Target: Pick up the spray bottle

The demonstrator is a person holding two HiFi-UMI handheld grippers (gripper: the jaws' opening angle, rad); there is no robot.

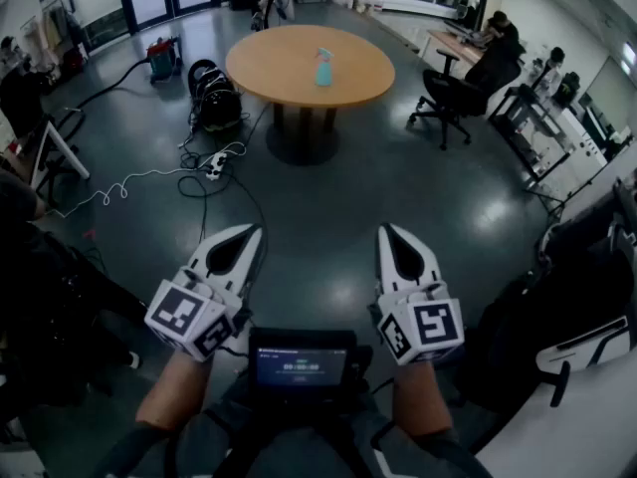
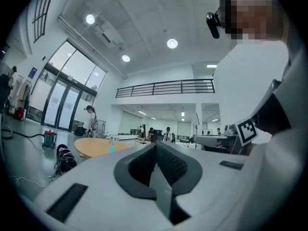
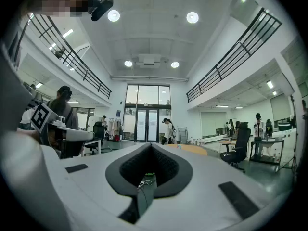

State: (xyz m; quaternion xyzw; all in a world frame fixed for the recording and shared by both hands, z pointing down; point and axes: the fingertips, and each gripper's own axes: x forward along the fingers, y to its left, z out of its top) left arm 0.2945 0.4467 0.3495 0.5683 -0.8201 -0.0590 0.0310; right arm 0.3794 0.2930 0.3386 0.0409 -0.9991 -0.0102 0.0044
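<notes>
A light blue spray bottle (image 1: pixel 323 68) stands upright near the middle of a round wooden table (image 1: pixel 289 73), far across the floor. In the left gripper view the spray bottle (image 2: pixel 111 147) is small on the table (image 2: pixel 94 148), left of the jaws. My left gripper (image 1: pixel 254 229) and right gripper (image 1: pixel 386 229) are held level side by side, well short of the table. Both are shut with nothing between the jaws. The left gripper (image 2: pixel 155 144) and right gripper (image 3: pixel 151 145) show closed tips in their own views. A sliver of the table (image 3: pixel 192 149) shows past the right jaws.
Black bags (image 1: pixel 214 103) and a power strip with cables (image 1: pixel 214 162) lie on the floor left of the table. A black office chair (image 1: pixel 448 98) stands to its right, with desks (image 1: pixel 537 118) beyond. A screen device (image 1: pixel 302 361) sits at my chest. People stand far off.
</notes>
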